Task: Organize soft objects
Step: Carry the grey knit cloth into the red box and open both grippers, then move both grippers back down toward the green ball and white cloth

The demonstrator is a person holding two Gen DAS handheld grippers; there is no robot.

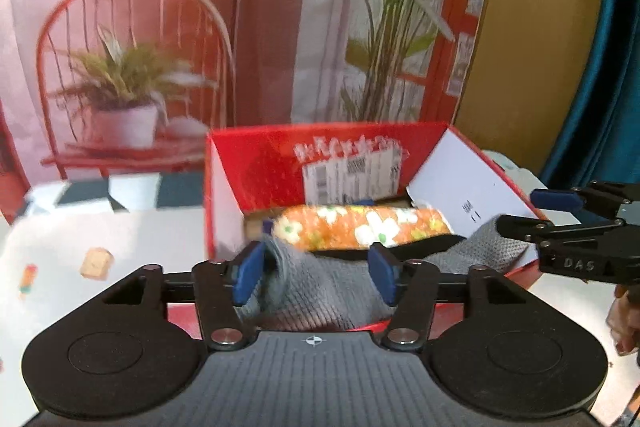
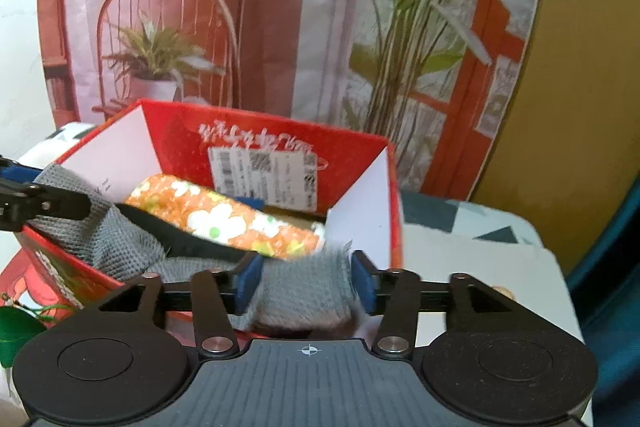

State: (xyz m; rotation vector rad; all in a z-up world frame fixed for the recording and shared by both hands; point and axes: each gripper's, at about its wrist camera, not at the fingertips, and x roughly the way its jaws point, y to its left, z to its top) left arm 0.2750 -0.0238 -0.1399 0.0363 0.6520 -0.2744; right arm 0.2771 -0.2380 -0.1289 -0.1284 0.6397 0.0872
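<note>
White tabletop (image 1: 100, 227) | red box (image 1: 256, 167) | grey cloth (image 1: 332, 287) between both spread grippers: left gripper (image 1: 316, 273), right gripper (image 2: 306, 283)

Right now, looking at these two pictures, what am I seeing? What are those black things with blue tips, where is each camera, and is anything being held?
Those are two hand-held grippers, each carrying its own camera that looks forward along its fingers. One picture comes from the left gripper, the other from the right gripper. On the table stands an open red box holding an orange flowered roll. A grey knitted cloth drapes over the box's front edge. It lies between both grippers' blue pads, but the jaws are open, so it looks released.
</note>
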